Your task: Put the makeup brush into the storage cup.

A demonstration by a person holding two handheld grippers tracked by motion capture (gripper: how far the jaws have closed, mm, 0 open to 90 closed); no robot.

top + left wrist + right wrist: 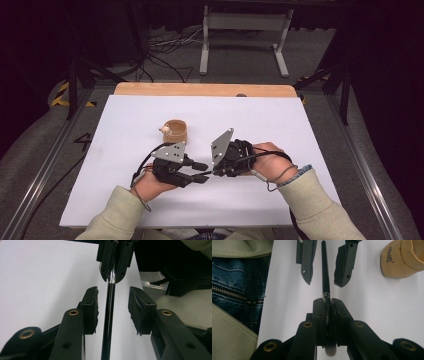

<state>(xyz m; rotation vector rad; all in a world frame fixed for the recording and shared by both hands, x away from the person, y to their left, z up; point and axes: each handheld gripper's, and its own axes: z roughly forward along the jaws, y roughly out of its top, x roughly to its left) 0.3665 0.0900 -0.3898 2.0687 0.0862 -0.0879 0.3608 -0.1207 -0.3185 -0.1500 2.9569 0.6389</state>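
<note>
1. Brush handle [108,322] runs off the left gripper view's edge at six o'clock.
2. Bristle tuft [330,350] blurred at six o'clock under the right gripper's jaws.
3. Beige holder [403,257] cropped at two o'clock.

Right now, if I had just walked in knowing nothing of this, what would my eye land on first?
Probably the two black hand-held grippers meeting at the middle of the white table: the right gripper is clamped on a thin black brush with a silver collar, whose handle runs between the left gripper's pads, which stand apart from it. Just beyond them sits a small tan round container.
</note>
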